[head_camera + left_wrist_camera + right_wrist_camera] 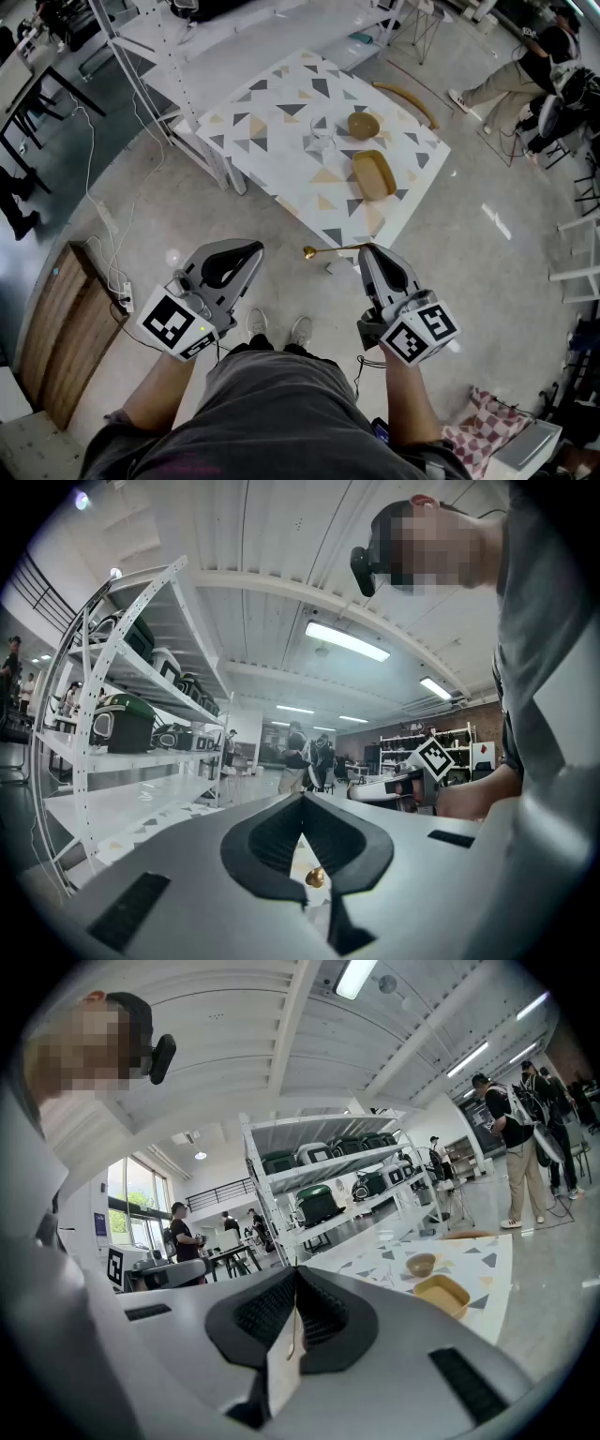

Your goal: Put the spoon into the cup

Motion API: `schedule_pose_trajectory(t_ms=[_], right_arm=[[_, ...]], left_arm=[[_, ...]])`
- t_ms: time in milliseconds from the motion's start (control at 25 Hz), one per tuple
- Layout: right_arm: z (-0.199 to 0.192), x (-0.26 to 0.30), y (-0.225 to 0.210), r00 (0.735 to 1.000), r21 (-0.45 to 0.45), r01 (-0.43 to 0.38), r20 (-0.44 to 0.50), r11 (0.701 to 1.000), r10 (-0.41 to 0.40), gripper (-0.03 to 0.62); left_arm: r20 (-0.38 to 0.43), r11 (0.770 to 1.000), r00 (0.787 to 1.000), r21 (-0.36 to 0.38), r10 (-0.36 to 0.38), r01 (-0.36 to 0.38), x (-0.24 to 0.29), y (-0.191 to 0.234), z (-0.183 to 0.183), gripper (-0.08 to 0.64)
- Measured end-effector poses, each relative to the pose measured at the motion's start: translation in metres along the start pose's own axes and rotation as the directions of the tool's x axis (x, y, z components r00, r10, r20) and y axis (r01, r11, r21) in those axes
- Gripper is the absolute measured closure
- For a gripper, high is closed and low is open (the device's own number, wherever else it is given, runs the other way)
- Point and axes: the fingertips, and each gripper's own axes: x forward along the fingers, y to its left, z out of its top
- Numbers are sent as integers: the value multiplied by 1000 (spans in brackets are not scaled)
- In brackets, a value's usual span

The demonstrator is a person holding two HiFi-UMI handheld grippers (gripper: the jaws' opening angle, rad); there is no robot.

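While the right gripper [367, 249] pinches a gold spoon [328, 249] at the surface's [281, 94] near corner, the left gripper [253, 249] hangs pressed together, empty; the cup [322, 141] stands mid-surface.

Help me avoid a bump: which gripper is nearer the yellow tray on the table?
Right. The right gripper, shut on the spoon, hangs just off the table edge below the tray; the left gripper sits farther off, to its lower left.
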Motion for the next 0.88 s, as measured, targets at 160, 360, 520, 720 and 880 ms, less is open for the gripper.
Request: schedule_pose_trajectory(t_ms=[160,360,520,720,880], right_arm=[[-2,-1,-6,1000,-7,1,-7,1000,-1,569],[-1,-6,-13,1000,-7,-8,-5,1000,8,569],[0,-11,-15,1000,-10,-24,-4,1000,24,569],[-2,-19,-18,999,25,-46,-2,999,46,568],[-4,-27,-22,998,33,-61,-6,998,61,568]], left_arm=[[3,1000,1000,-4,2,-2,5,-2,-4,546],[3,1000,1000,-6,11,-11,10,-10,-6,546],[1,1000,1000,-2,22,-22,13,-19,-7,546],[1,999,999,3,41,-41,12,-32,-8,546],[-4,998,998,4,61,-61,11,-42,-11,546]])
